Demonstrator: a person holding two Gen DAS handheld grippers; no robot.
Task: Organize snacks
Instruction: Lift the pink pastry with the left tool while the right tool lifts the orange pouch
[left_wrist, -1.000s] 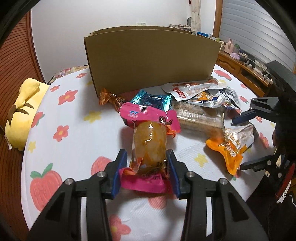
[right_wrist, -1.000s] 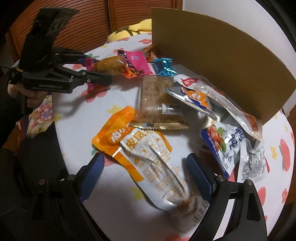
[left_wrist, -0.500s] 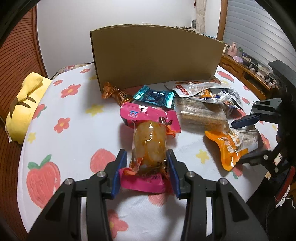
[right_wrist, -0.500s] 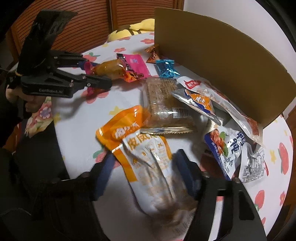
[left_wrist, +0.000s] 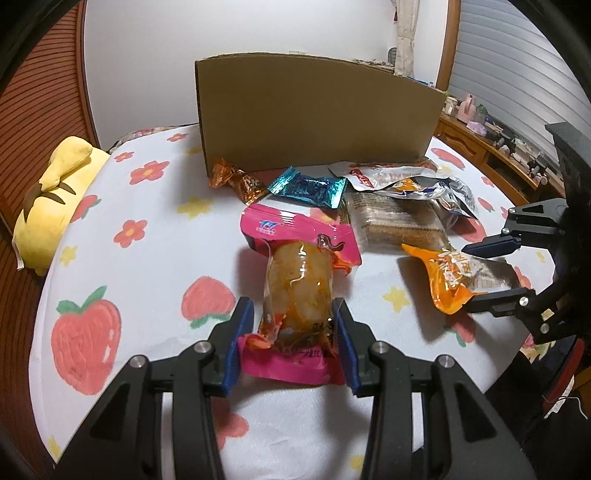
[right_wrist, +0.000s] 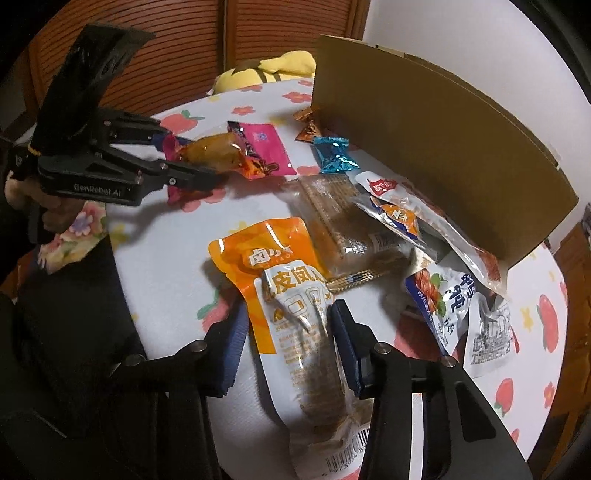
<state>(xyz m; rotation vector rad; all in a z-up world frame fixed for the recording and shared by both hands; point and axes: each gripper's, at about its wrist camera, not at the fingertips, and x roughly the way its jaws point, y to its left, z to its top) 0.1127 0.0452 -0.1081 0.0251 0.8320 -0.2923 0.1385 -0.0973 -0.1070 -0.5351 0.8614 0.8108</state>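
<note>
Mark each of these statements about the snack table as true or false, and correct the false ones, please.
1. The left gripper holds the pink packet. True.
2. The orange pouch lies inside the cardboard box. False: it lies on the tablecloth in front of the box, between the right gripper's closing jaws.
3. The blue candy lies near the box. True.
4. The yellow plush sits in the middle of the table. False: it is at the table's edge, by the wooden wall.
5. The cracker pack is in the left gripper. False: it lies on the tablecloth, ungripped.
</note>
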